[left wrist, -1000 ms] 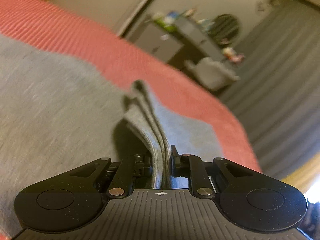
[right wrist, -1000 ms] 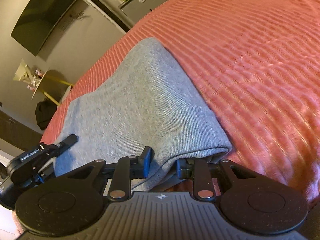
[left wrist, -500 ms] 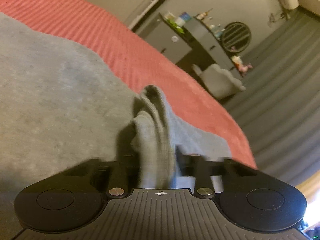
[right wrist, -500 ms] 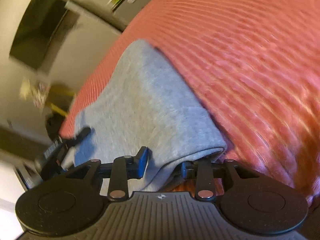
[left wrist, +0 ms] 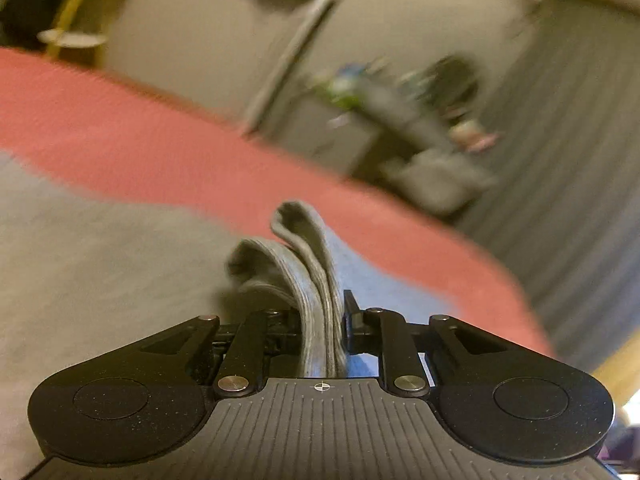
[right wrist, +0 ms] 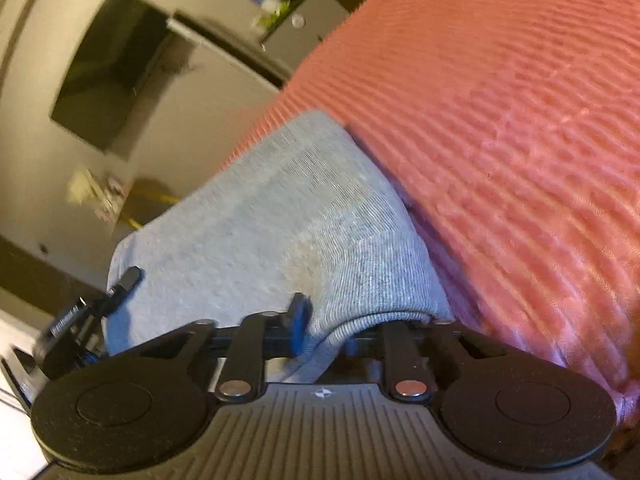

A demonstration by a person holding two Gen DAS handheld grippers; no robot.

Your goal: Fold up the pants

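Grey knit pants (right wrist: 280, 216) lie folded on a coral ribbed bedspread (right wrist: 500, 120). My left gripper (left wrist: 320, 320) is shut on a ribbed cuff of the pants (left wrist: 308, 264), whose layers stand up between its jaws. My right gripper (right wrist: 324, 328) is shut on the near corner of the pants at the ribbed hem (right wrist: 360, 322), which hides its right finger. The left gripper also shows at the far left in the right wrist view (right wrist: 120, 284). The pants fill the left of the left wrist view (left wrist: 100, 272).
The bedspread's edge (left wrist: 440, 236) runs close behind the left gripper. Beyond it stand a cluttered dresser (left wrist: 360, 120), a grey chair (left wrist: 436, 176) and grey curtains (left wrist: 568, 152). A wall TV (right wrist: 108, 68) and a yellow side table (left wrist: 72, 36) stand past the bed.
Both grippers have lifted and swung with the pants held; the views have tilted and blurred. The left grip on the cuff and the right grip on the corner are unchanged.
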